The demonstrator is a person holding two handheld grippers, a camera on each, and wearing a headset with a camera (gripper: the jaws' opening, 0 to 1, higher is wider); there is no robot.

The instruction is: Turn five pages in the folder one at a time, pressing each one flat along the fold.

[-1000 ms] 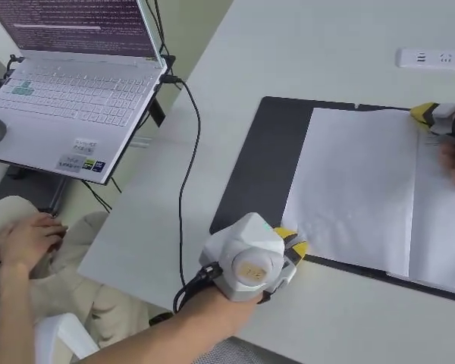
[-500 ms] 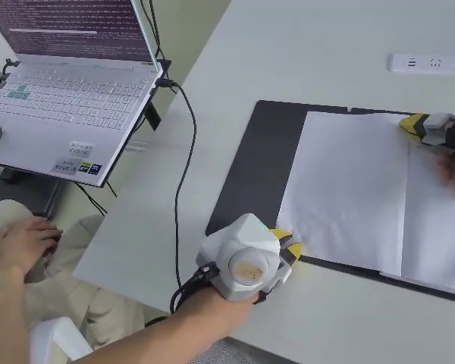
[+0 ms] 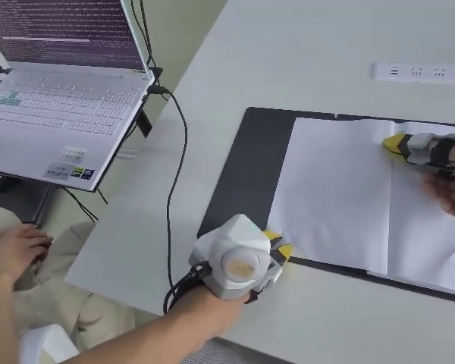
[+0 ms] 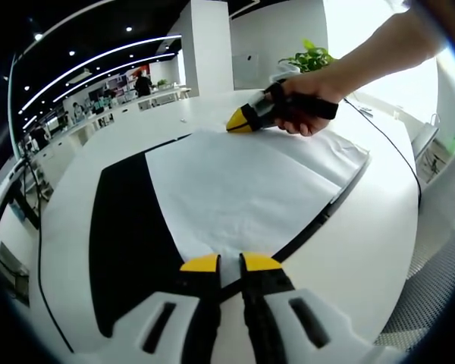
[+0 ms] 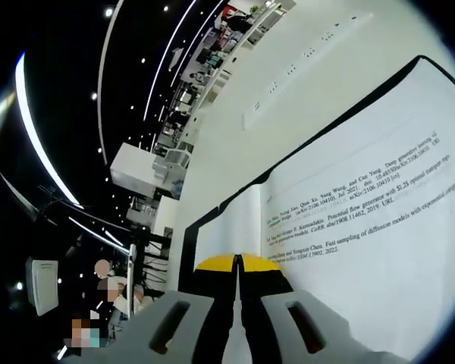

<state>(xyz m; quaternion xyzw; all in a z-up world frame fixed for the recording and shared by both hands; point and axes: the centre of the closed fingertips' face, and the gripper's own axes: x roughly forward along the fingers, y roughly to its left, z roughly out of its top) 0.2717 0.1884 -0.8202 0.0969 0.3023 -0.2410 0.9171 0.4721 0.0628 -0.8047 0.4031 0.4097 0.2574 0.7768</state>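
Lying open on the white table (image 3: 303, 53), the black folder (image 3: 246, 174) shows its dark inner cover at the left. A blank white page (image 3: 334, 189) rests flat over most of that left half. On the other side of the fold, the facing page (image 5: 364, 227) carries lines of small printed text.

The right gripper (image 3: 393, 142) sits at the far end of the fold. Its yellow-tipped jaws are pressed together with nothing between them, and they touch the paper just where the two pages meet. The right gripper view shows these tips (image 5: 237, 263) down on the sheet beside the fold line.

The left gripper (image 3: 279, 246) is at the near left corner of the blank page, at the folder's near edge. Its jaws (image 4: 230, 263) are drawn in to a thin slit, and I cannot tell whether they pinch any paper.

Beyond the folder, a power strip (image 3: 421, 72) lies near the table's far side. An open laptop (image 3: 61, 91) stands off to the left, and a black cable (image 3: 174, 174) runs from it over the table edge.
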